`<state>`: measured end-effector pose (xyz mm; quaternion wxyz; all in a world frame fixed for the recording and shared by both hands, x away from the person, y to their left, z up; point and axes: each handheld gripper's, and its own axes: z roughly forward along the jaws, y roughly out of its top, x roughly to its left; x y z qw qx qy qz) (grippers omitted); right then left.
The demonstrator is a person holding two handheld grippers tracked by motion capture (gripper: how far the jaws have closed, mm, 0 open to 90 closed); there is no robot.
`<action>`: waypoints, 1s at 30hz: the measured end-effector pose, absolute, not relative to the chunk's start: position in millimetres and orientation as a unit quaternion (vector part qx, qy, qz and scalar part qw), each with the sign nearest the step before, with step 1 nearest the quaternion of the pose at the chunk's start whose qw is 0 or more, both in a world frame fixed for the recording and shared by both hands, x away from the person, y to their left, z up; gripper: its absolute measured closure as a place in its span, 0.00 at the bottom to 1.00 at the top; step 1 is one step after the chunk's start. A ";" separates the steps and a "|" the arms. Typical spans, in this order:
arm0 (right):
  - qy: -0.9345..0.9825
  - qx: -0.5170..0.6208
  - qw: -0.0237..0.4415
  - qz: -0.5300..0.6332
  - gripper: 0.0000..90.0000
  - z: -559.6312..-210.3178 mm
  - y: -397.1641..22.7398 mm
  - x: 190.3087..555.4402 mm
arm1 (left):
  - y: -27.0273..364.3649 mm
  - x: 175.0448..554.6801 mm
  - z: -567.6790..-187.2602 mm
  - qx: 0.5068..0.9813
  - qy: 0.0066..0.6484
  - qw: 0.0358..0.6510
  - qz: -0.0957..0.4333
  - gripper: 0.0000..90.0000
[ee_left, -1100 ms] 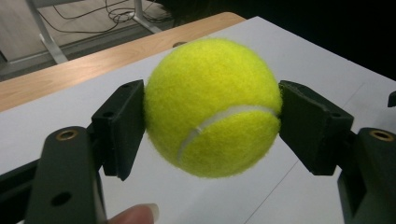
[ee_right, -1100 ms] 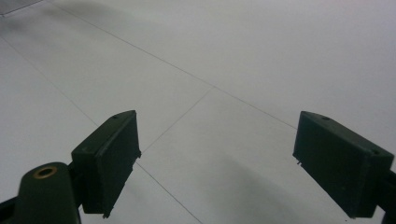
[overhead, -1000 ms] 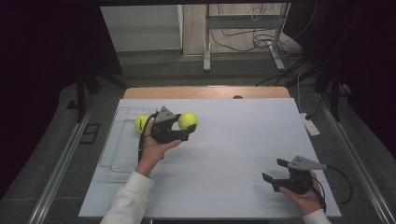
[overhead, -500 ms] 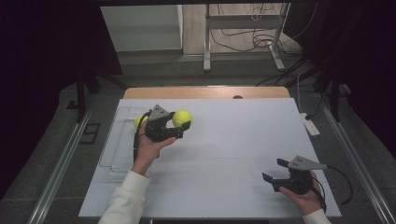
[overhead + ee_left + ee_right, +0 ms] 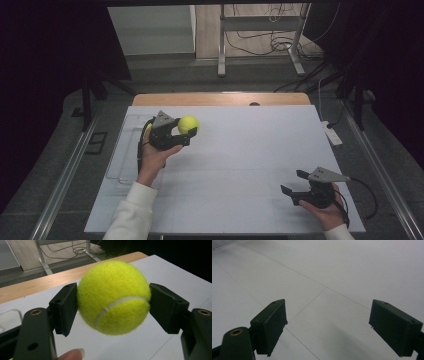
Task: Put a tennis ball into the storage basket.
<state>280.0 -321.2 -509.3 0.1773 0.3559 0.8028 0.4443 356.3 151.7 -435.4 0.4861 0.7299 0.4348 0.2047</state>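
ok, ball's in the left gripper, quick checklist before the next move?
1. Left gripper shut on the ball: ok, both pads touch it.
2. Ball clear of the table: ok, lifted in the left gripper view.
3. Clear tray at the table's left edge free to take it: cannot tell, the hand covers part.
4. Right gripper open, nothing between its jaws: ok.
5. Grippers well apart: ok.
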 end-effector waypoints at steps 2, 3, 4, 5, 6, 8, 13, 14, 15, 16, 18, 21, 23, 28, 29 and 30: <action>0.803 0.356 0.177 0.444 0.16 -509.2 -321.2 279.9 | 155.2 356.3 -435.8 0.727 0.439 0.486 0.206 0.31; 0.802 0.355 0.176 0.446 0.16 -509.2 -321.3 279.9 | 157.5 356.3 -436.1 0.726 0.441 0.485 0.207 0.31; 0.802 0.355 0.176 0.446 0.16 -509.1 -321.4 279.9 | 158.7 356.2 -436.3 0.725 0.443 0.485 0.208 0.31; 0.802 0.356 0.176 0.446 0.16 -509.1 -321.4 279.9 | 160.5 356.2 -436.7 0.725 0.445 0.482 0.211 0.31; 0.802 0.356 0.176 0.447 0.16 -509.1 -321.4 279.9 | 162.0 356.1 -437.1 0.724 0.448 0.480 0.212 0.31; 0.802 0.356 0.177 0.446 0.16 -509.1 -321.2 280.0 | 165.6 355.4 -437.6 0.722 0.452 0.478 0.214 0.31; 0.803 0.356 0.178 0.445 0.16 -508.9 -320.7 279.9 | 171.4 353.3 -436.4 0.718 0.456 0.479 0.217 0.31; 0.802 0.356 0.178 0.445 0.16 -508.9 -320.8 279.9 | 173.6 352.3 -435.7 0.716 0.458 0.479 0.219 0.31; 0.802 0.356 0.178 0.445 0.16 -508.9 -320.8 279.9 | 173.6 352.3 -435.7 0.716 0.458 0.479 0.219 0.31; 0.802 0.356 0.178 0.445 0.16 -508.9 -320.8 280.0 | 175.3 351.4 -435.2 0.716 0.458 0.479 0.220 0.31; 0.802 0.356 0.178 0.445 0.16 -508.9 -320.8 280.0 | 178.3 349.8 -434.6 0.715 0.460 0.478 0.223 0.31; 0.802 0.356 0.176 0.446 0.16 -509.1 -320.4 280.1 | 184.3 347.7 -434.0 0.712 0.464 0.477 0.225 0.31; 0.802 0.356 0.177 0.445 0.16 -509.1 -320.3 280.2 | 189.1 345.7 -433.5 0.708 0.468 0.478 0.226 0.31; 0.803 0.355 0.177 0.445 0.16 -509.1 -319.9 280.2 | 197.1 341.4 -432.5 0.705 0.472 0.477 0.230 0.31; 0.803 0.355 0.176 0.445 0.16 -509.2 -319.8 280.3 | 199.1 340.1 -432.3 0.704 0.473 0.476 0.232 0.31; 0.803 0.356 0.176 0.445 0.16 -509.4 -319.8 280.6 | 200.3 339.4 -432.2 0.704 0.474 0.476 0.232 0.31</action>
